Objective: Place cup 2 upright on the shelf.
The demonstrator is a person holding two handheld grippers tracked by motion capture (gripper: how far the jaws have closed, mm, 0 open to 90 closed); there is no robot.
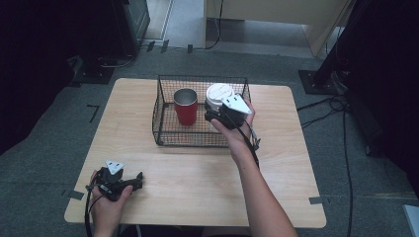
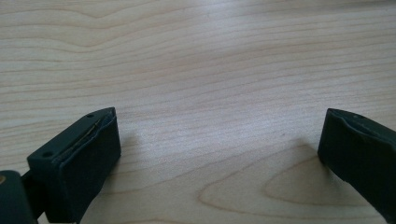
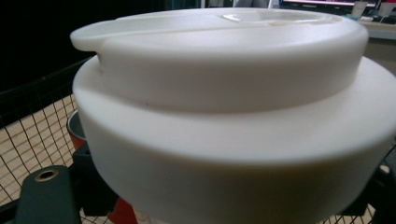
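Down at the near left of the pale wooden table, the left gripper rests with its tongs spread and nothing between them. Inside the black wire basket stands one red metal cup, already placed. Beside it, the right gripper pinches one white lidded paper cup above the basket floor; I'd say only setting down and letting go remains.
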